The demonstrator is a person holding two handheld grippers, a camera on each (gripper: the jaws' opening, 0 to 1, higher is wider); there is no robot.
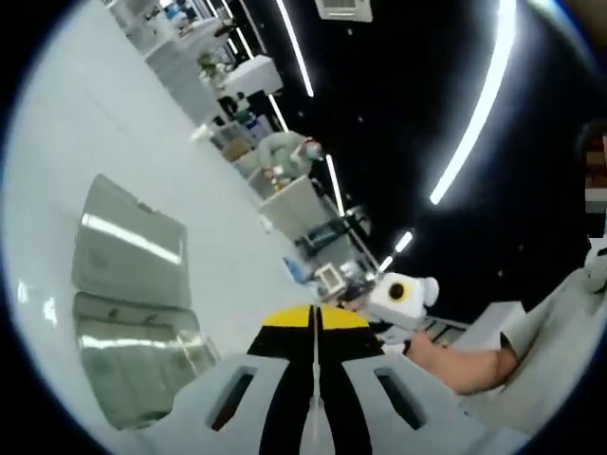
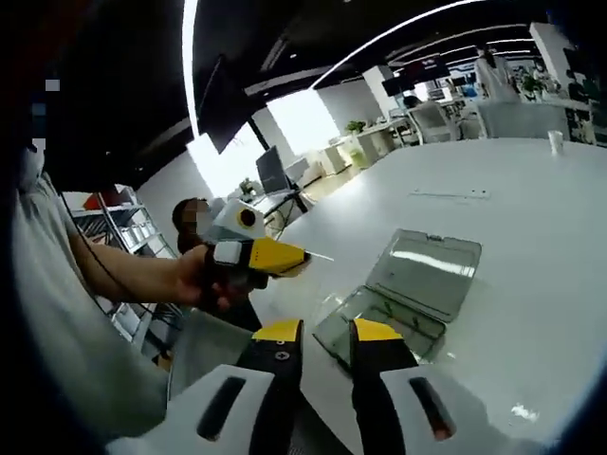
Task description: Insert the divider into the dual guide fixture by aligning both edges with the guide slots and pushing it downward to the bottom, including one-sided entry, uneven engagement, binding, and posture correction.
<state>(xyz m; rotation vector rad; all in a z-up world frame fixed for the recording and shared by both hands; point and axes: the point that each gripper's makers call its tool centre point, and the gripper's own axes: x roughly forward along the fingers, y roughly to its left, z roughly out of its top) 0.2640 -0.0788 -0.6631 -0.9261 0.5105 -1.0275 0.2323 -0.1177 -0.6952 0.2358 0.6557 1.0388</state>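
- A wide white table (image 2: pixel 531 237) spreads across the right gripper view; in the left gripper view its surface (image 1: pixel 85 123) runs up the left side of the picture.
- An office room lies behind, with long ceiling light strips (image 1: pixel 474 114), desks and chairs (image 2: pixel 432 118) at the far end.
- A person in a pale grey sleeve (image 2: pixel 57 322) stands at the table edge; their hand (image 2: pixel 194 275) grips the left gripper's handle.
- A clear plastic case (image 2: pixel 403 284) lies open on the table, its lid (image 2: pixel 427 261) tilted back and its tray (image 2: pixel 370 322) flat, with thin ribs dimly visible inside. In the left gripper view the same case (image 1: pixel 133 294) sits to the left of the jaws, both halves catching glare.
- The left gripper (image 2: pixel 285 256) is held in the air beside the case, near the table's edge. Its yellow-tipped jaws are pressed together on a thin clear divider (image 1: pixel 315 379), seen edge-on as a pale line between the jaws; a fine sliver of it pokes out past the tips towards the case.
- The right gripper (image 2: pixel 327 332) rises from the bottom of its own view with its yellow tips parted by a narrow gap, nothing between them, just short of the case's near corner.
- A small white cup (image 2: pixel 556 142) stands far off on the table.
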